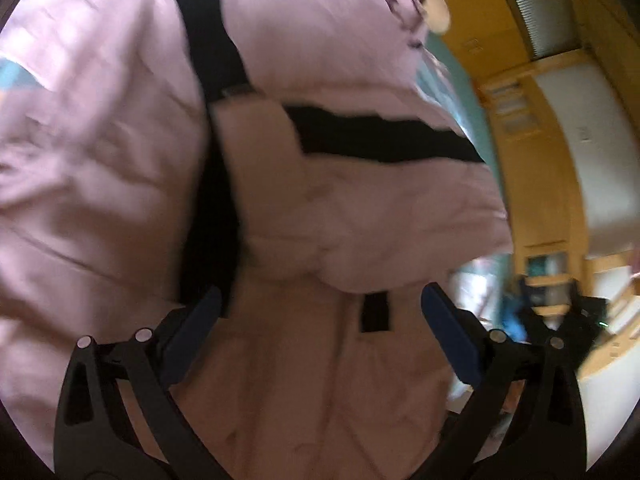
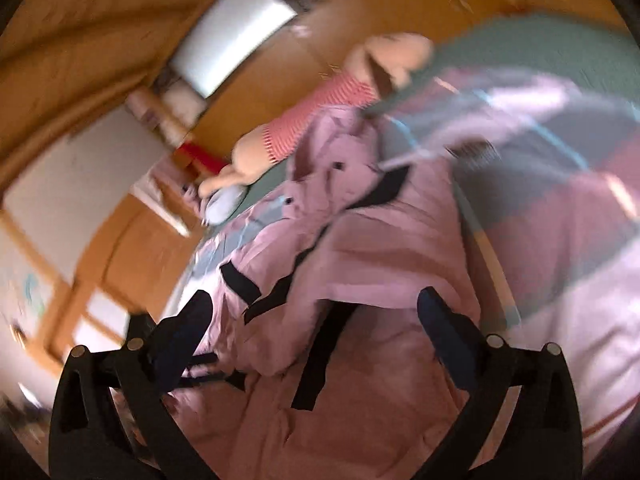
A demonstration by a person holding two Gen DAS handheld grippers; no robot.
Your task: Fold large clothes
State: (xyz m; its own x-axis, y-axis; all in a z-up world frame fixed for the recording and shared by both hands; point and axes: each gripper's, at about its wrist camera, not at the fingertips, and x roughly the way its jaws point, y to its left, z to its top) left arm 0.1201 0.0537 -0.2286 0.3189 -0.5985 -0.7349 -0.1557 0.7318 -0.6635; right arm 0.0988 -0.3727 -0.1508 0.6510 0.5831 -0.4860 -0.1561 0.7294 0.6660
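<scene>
A large pink padded jacket [image 1: 120, 160] with black straps and trim fills the left wrist view. It also shows in the right wrist view [image 2: 360, 260], lying bunched on a bed. My left gripper [image 1: 320, 300] is open just above the jacket, with its blue pads on either side of a short black tab [image 1: 374, 312]. My right gripper [image 2: 316, 304] is open over the jacket's folded edge, with a black strap [image 2: 324, 356] between its fingers. Neither gripper holds anything. Both views are blurred.
The bed has a patterned cover [image 2: 560, 152] in teal and pink. A stuffed doll in a red striped shirt [image 2: 316, 108] lies at the bed's far edge. Wooden furniture and doors [image 1: 540, 160] stand beside the bed, also visible in the right wrist view [image 2: 120, 40].
</scene>
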